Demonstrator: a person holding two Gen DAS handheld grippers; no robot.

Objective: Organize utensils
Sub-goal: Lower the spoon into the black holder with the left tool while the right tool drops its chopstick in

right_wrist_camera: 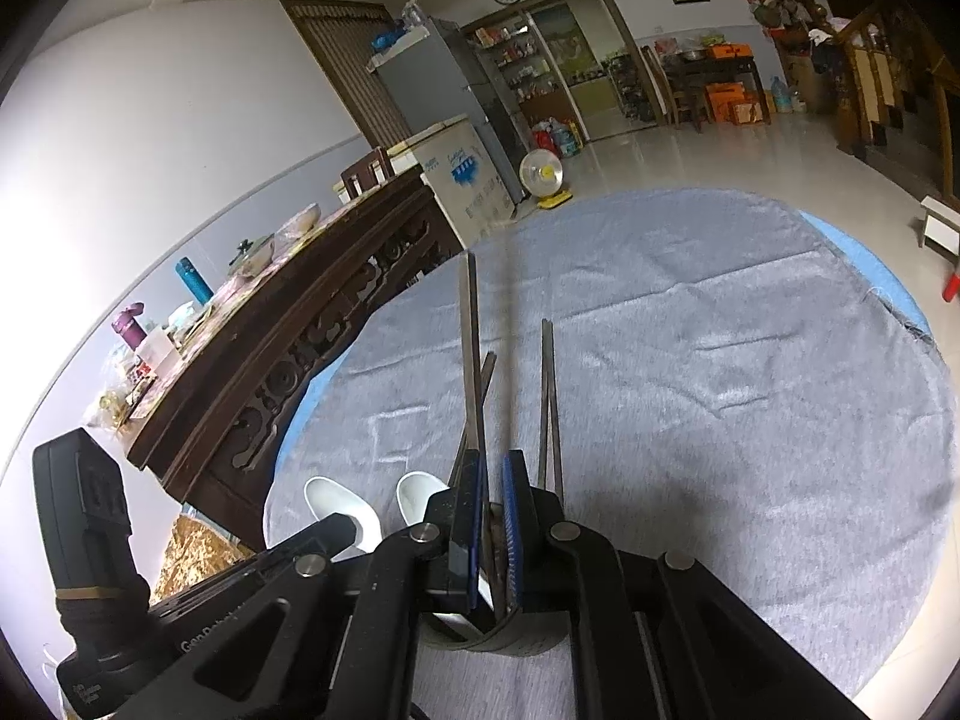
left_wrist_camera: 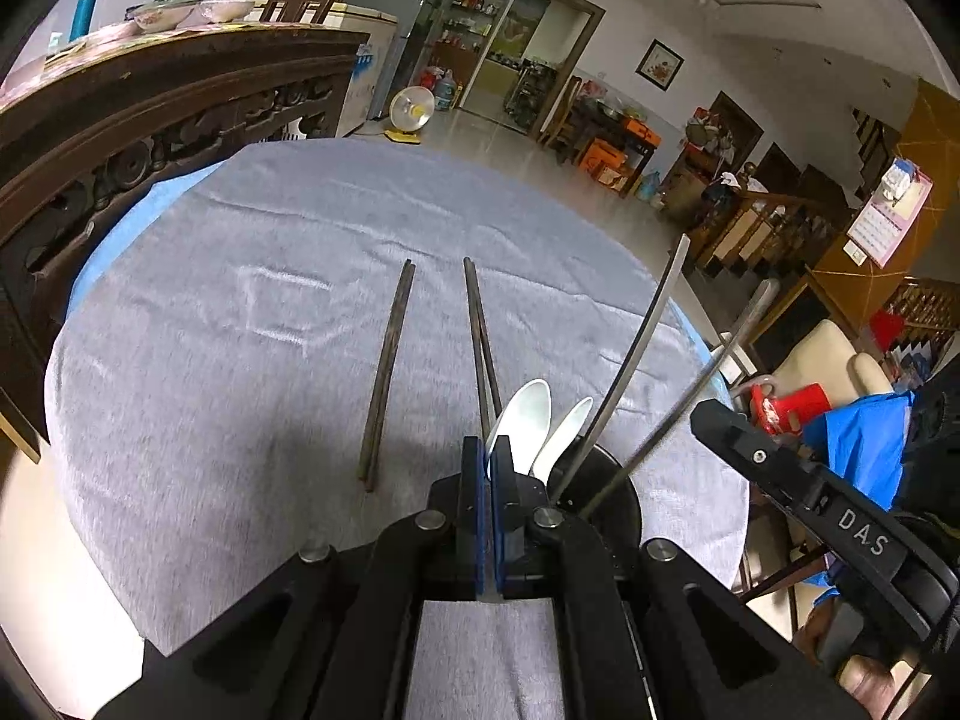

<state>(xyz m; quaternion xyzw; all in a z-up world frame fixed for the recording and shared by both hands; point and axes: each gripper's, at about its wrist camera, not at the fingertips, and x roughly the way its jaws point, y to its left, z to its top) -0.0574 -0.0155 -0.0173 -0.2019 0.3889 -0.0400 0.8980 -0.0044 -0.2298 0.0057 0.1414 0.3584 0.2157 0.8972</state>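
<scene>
Chopsticks lay in two dark pairs on the grey cloth [left_wrist_camera: 240, 360] that covered the round table: one pair [left_wrist_camera: 387, 372] rested alone toward the left, and a second pair [left_wrist_camera: 480, 336] ran from the middle of the cloth back to just beside the left gripper [left_wrist_camera: 487, 462]. That gripper's blue-padded jaws were nearly together with only a thin slit between them, and nothing could be seen clamped there. Just to its right stood a dark round holder [left_wrist_camera: 606, 492] with two white spoons [left_wrist_camera: 522, 420] leaning out of it, along with two metal rods [left_wrist_camera: 636, 360] that angled up and to the right.

In the right wrist view, the right gripper [right_wrist_camera: 493, 480] was clenched on a pair of chopsticks [right_wrist_camera: 471, 348], which stood up between its pads above the holder's rim [right_wrist_camera: 480, 639]. Another pair [right_wrist_camera: 549, 408] lay on the cloth just right of it. A carved wooden sideboard [left_wrist_camera: 150, 120] stood beyond the table.
</scene>
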